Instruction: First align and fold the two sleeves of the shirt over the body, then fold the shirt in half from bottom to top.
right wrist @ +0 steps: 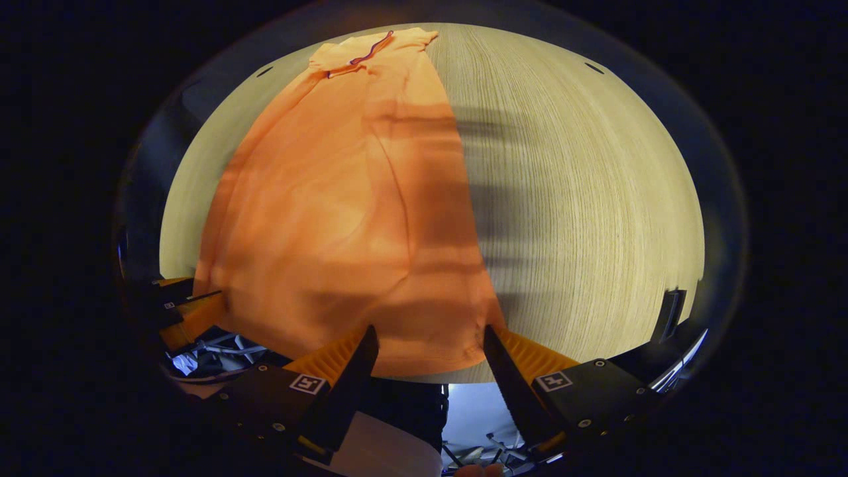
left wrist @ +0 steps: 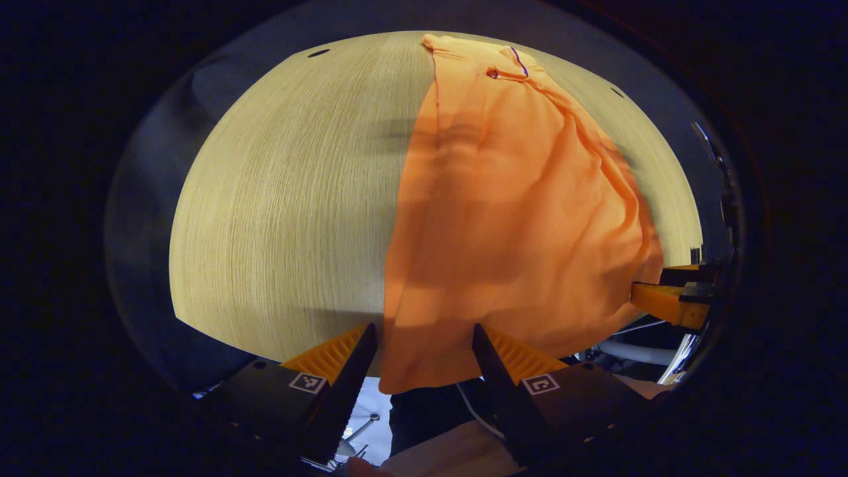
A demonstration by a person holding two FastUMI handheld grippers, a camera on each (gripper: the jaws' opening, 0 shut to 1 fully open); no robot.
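Your left gripper [left wrist: 424, 341] hangs with its jaws spread wide, holding nothing, poised at the near edge of the table [left wrist: 278, 212] with the hem of the orange shirt [left wrist: 510, 218] lying just between and ahead of its fingers. Your right gripper [right wrist: 429, 343] stands the same way in the right gripper view: jaws apart, empty, the shirt's bottom corner just in front of them. Off at the right edge of the left gripper view you can see the other gripper's body close beside the cloth.

The shirt lies lengthwise on the wood-grain table, collar [right wrist: 361, 56] at the far end, hem draped slightly over the near edge towards you. It reads as a long narrow strip with straight side edges and no sleeve sticking out, so judge the sleeve folds as already done, though the exact lie of the sleeves under the folds cannot be made out. A few soft wrinkles run down the body.

What is left is the last fold: you have yet to pinch the two bottom corners and carry the hem up to the collar
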